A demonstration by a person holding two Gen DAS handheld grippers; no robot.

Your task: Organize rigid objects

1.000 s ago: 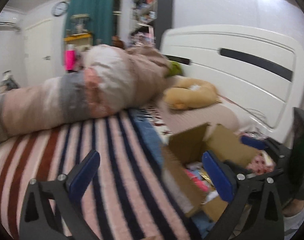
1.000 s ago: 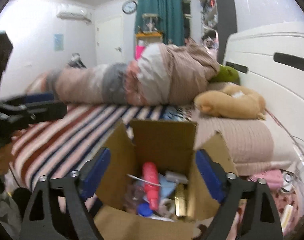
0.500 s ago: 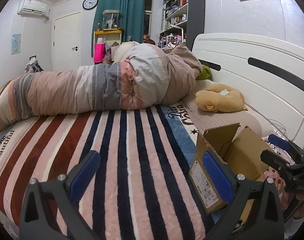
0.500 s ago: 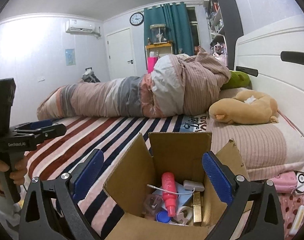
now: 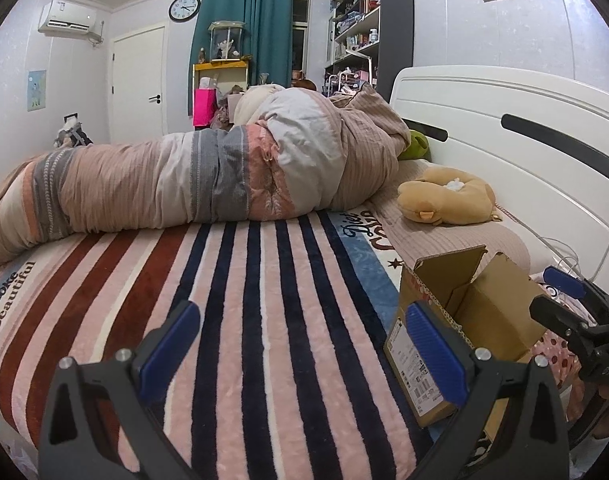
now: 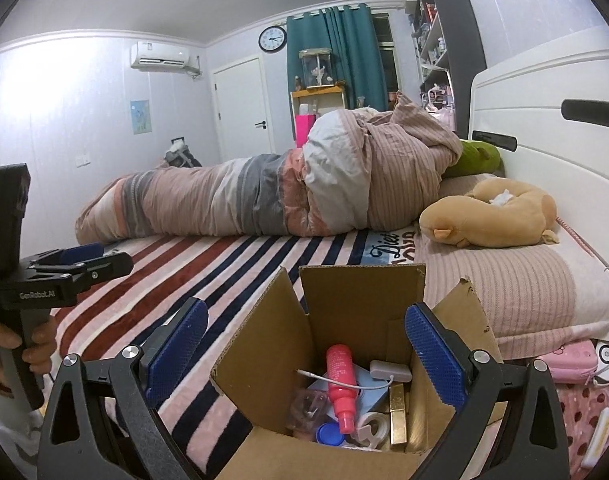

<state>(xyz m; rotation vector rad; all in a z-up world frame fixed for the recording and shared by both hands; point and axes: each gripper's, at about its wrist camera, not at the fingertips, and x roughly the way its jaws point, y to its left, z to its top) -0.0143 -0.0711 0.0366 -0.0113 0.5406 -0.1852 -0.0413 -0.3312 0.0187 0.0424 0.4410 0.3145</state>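
Cardboard box (image 6: 360, 320): it stands open on the striped blanket (image 5: 244, 320), beside the pink pillow (image 6: 516, 284), with all flaps up.
Inside the box: a pink spray bottle (image 6: 341, 386) lies in the middle; next to it a white charger with cable (image 6: 390, 370), a gold bar-shaped item (image 6: 397, 414), a blue cap (image 6: 329, 435) and a roll of tape (image 6: 371, 424).
Right gripper (image 6: 304, 354): its fingers are spread wide and hold nothing; it hangs above the near edge of the box.
Left gripper (image 5: 300, 348): fingers also spread apart and empty, over the blanket, with the box just to its right.
Far side of bed: a rolled duvet (image 5: 208, 184) and a tan plush toy (image 5: 448, 196).
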